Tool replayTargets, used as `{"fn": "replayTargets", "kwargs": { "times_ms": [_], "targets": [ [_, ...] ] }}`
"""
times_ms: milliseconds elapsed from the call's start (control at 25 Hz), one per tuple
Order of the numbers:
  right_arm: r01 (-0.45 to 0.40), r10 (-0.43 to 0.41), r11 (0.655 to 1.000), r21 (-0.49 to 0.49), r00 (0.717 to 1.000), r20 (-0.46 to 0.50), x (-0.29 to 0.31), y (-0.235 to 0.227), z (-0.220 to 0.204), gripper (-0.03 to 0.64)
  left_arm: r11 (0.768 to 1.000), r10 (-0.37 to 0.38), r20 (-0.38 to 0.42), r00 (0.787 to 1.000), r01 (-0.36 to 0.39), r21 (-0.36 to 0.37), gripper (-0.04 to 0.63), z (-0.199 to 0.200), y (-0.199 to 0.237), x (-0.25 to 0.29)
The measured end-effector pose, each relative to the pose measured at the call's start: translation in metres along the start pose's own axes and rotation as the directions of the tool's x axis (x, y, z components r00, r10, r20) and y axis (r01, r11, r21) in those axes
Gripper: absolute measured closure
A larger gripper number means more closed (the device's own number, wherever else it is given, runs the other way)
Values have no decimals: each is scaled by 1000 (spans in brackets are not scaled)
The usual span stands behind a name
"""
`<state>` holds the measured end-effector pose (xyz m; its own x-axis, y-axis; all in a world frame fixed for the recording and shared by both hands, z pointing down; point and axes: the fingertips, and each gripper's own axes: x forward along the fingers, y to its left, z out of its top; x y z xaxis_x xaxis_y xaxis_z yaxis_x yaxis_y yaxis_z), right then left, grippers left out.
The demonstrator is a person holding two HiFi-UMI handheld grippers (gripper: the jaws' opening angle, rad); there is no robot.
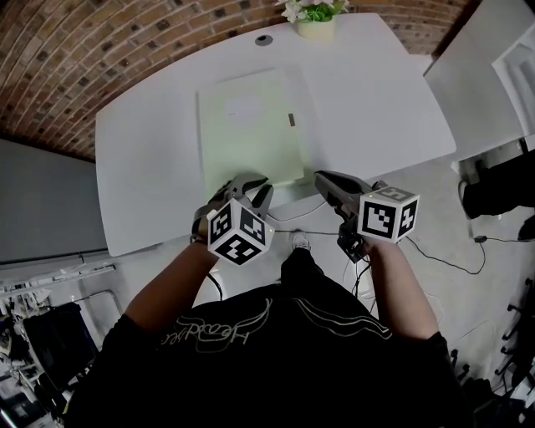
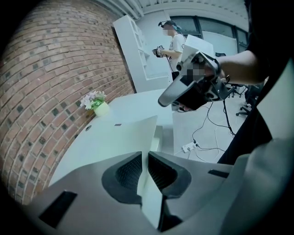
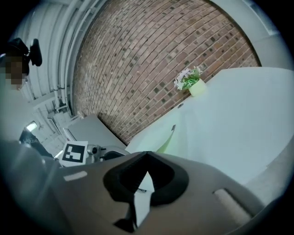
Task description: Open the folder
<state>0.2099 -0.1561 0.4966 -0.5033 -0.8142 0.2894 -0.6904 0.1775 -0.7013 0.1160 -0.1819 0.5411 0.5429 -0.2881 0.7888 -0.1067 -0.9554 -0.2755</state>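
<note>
Pale green folder [image 1: 249, 125] lies flat mid-desk, long side running from the far edge toward the near edge, its near end at the near edge of the white desk [image 1: 150, 150]. Small dark clasp [image 1: 292, 119] on the folder's right edge. Left gripper [image 1: 248, 185] is at the folder's near edge, claw narrow and pinched on the cover: in the left gripper view the thin pale sheet runs between the two pads [image 2: 131, 172] and both press on it. There the cover edge sits a bit raised off the layer under it. Right gripper [image 1: 322, 177] hangs just off the folder's near right corner, over the desk's near edge, jaw tips together, nothing between them. Plant pot [image 1: 316, 25] at the far edge, cable hole [image 1: 264, 39] beside it.
</note>
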Motion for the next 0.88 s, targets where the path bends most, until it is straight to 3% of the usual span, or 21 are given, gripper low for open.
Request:
{"fn": "replayTargets", "kwargs": {
  "times_ms": [280, 560, 880],
  "targets": [
    [83, -95, 988, -131, 992, -88, 27, -21, -13, 614, 1000, -18, 10, 1000, 19, -24, 551, 1, 1, -3],
    [114, -168, 933, -341, 977, -132, 45, -36, -28, 614, 999, -20, 17, 1000, 21, -29, 551, 0, 1, -2],
    [144, -220, 891, -430, 967, -132, 47, -44, -35, 614, 999, -26, 26, 999, 27, -43, 551, 0, 0, -2]
  ]
}}
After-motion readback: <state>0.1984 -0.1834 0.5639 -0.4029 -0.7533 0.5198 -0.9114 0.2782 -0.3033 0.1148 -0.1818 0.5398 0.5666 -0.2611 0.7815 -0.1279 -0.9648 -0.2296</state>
